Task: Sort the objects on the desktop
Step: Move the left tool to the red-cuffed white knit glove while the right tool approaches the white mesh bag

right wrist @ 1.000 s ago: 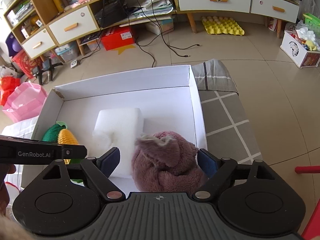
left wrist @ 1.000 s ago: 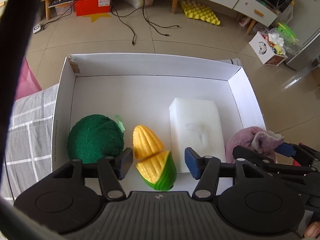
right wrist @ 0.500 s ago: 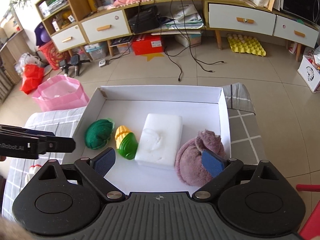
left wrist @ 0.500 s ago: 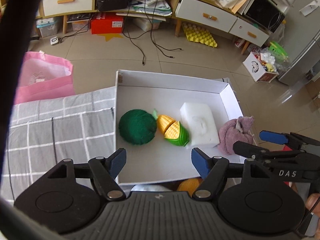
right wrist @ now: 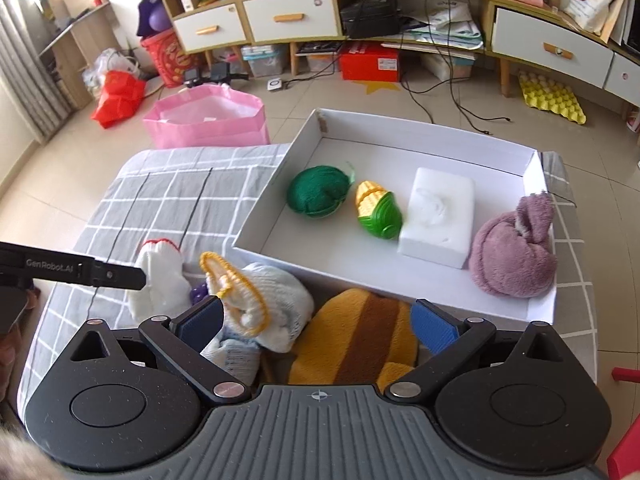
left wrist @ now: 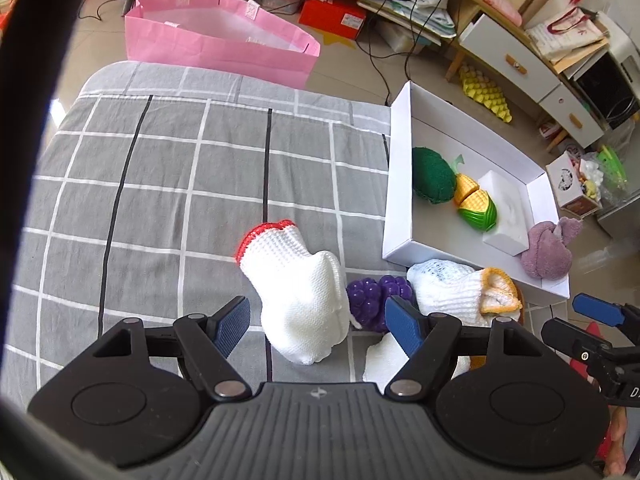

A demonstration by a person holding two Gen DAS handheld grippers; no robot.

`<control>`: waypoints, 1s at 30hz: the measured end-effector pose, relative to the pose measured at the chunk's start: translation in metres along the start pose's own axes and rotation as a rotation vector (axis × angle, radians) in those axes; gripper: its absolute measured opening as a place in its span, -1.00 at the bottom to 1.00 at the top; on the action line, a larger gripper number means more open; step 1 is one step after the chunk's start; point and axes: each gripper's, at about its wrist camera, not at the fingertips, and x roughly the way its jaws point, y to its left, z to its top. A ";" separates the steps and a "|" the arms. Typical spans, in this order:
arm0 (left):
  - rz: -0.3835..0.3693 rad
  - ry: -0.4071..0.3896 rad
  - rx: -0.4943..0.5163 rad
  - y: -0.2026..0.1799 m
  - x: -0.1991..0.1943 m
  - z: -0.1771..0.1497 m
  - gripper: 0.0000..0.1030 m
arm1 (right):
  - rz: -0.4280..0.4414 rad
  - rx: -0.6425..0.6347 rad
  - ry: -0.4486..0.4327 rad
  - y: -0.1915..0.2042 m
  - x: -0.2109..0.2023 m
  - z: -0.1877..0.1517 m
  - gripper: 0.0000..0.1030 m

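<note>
Left fingers [left wrist: 316, 322] opening, empty, angled down over white glove [left wrist: 298, 292], right fingers [right wrist: 316, 320] opening, empty, above striped plush [right wrist: 356, 336].

A grey checked bedcover [left wrist: 192, 184] carries a white box [left wrist: 396, 184] at three o'clock, with two knitted gloves [left wrist: 300, 292], purple toy grapes [left wrist: 370, 296] and a striped plush [right wrist: 360, 340] nearest.

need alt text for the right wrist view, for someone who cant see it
A white box on a grey checked cloth holds a green knitted ball, toy corn, a white foam block and a mauve towel bundle. In front, the right gripper, its fingers opening, hovers over knitted gloves and a yellow-brown plush.
</note>
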 end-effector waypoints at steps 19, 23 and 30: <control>-0.068 0.055 -0.108 0.023 0.034 0.000 0.67 | 0.032 -0.053 0.064 0.042 0.045 0.009 0.98; -0.101 0.070 -0.157 0.028 0.039 0.003 0.67 | 0.031 -0.056 0.070 0.039 0.051 0.010 0.97; -0.140 0.087 -0.182 0.032 0.039 0.003 0.67 | 0.070 -0.068 0.056 0.028 0.052 0.012 0.96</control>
